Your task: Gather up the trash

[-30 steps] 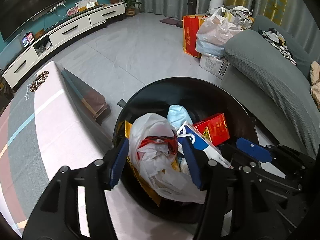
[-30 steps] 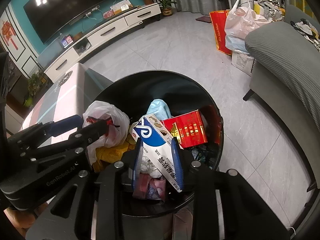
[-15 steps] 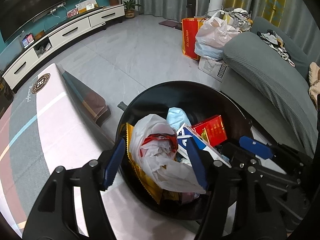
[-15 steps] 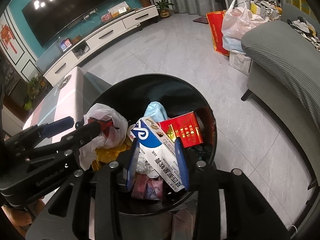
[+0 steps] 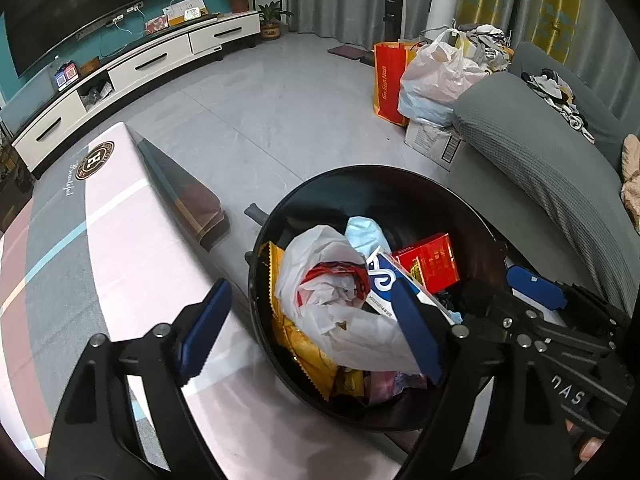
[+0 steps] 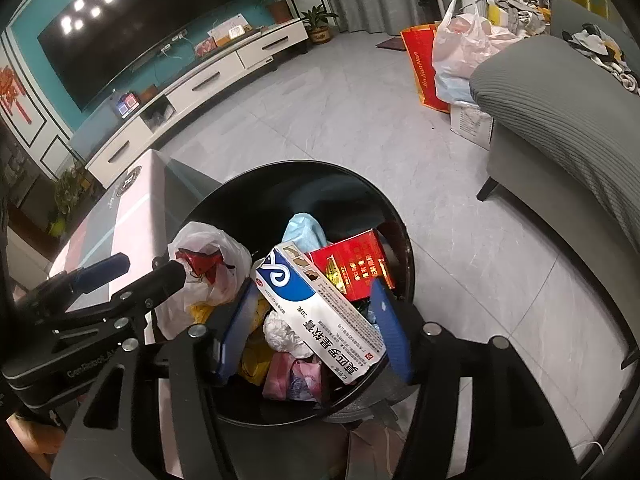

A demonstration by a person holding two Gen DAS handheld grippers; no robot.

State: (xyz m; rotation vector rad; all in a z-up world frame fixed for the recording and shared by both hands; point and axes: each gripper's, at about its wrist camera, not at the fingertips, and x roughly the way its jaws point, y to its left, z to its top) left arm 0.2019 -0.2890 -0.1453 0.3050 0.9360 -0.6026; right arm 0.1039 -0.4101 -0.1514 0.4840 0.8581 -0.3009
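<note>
A round black trash bin (image 5: 372,184) (image 6: 280,184) stands on the floor, full of trash. A crumpled white plastic bag (image 5: 340,312) (image 6: 208,248) lies in it beside a blue-and-white box (image 6: 320,312) (image 5: 380,280), a red box (image 5: 434,264) (image 6: 352,264), a pale blue wad (image 6: 304,228) and yellow wrappers (image 5: 304,344). My left gripper (image 5: 312,328) is open above the bin's near rim, with the white bag lying between its pads and untouched. My right gripper (image 6: 316,328) is open over the bin, its pads either side of the blue-and-white box with a gap.
A low table with a pink and grey cover (image 5: 100,260) touches the bin on the left. A grey sofa (image 5: 560,168) runs along the right. A red paper bag (image 5: 386,80), a white plastic bag (image 5: 436,76) and a cardboard box stand on the floor behind. A TV cabinet (image 5: 140,68) lines the far wall.
Both grippers have opened wider and pulled back from the bin. The right one has let go of the blue-and-white box, which now rests on the trash. The white bag lies free.
</note>
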